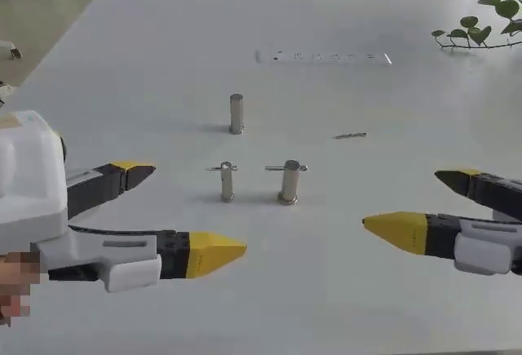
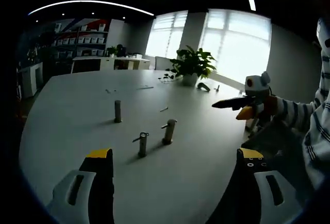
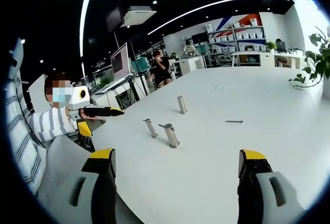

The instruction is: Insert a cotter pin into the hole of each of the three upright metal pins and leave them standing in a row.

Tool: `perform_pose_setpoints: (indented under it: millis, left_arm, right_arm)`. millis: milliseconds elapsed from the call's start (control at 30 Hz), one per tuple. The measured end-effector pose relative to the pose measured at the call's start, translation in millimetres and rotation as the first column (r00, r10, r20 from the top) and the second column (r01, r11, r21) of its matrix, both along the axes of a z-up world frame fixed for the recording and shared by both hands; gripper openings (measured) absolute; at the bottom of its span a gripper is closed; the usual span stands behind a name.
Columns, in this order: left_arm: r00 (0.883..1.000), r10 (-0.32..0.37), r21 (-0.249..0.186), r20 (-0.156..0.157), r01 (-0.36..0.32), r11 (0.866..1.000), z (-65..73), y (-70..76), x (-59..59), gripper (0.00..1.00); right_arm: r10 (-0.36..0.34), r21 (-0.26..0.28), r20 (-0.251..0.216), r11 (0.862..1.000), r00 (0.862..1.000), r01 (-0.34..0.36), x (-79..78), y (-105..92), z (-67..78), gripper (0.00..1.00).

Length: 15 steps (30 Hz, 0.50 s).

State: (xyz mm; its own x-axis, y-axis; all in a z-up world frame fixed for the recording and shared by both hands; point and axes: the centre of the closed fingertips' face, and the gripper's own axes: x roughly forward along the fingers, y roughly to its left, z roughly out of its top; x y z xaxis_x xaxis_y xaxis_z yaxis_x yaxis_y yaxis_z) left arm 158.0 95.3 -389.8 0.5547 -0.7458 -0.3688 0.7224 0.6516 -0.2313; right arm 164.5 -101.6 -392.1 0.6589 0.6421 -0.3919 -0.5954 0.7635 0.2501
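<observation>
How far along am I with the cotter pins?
Done: the thinner front pin and thicker front pin are both fitted. In hand: nothing; left gripper and right gripper are open. Left: the back pin is bare, a loose cotter pin lies on the table.

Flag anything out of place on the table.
A loose cotter pin lies flat on the table, right of the rear pin, which has none and stands behind the two fitted pins, out of row.

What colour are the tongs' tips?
Yellow, on both left tongs and right tongs; clearest in the head view.
</observation>
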Motion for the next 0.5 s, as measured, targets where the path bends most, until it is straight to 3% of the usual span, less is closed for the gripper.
perform_pose_setpoints:
  millis: [300, 467, 500]
  left_arm:
    - [0.998, 0.063, 0.007, 0.023, -0.063, 0.998, 12.3, 5.9, 35.8, 0.99]
    - [0.996, 0.078, 0.008, 0.042, -0.078, 0.997, 20.0, 3.5, 56.6, 0.98]
    - [0.995, 0.089, -0.003, 0.042, -0.089, 0.996, 23.5, -0.6, 55.7, 0.98]
  right_arm:
    - [0.001, -0.049, -0.017, 0.999, 1.0, -0.002, 0.0, -5.3, -4.5, 0.97]
    - [-0.001, -0.042, -0.041, 0.999, 0.999, -0.001, 0.3, -9.4, -7.2, 0.97]
    - [-0.004, -0.046, -0.042, 0.999, 0.999, 0.002, 0.5, -10.6, -7.9, 0.97]
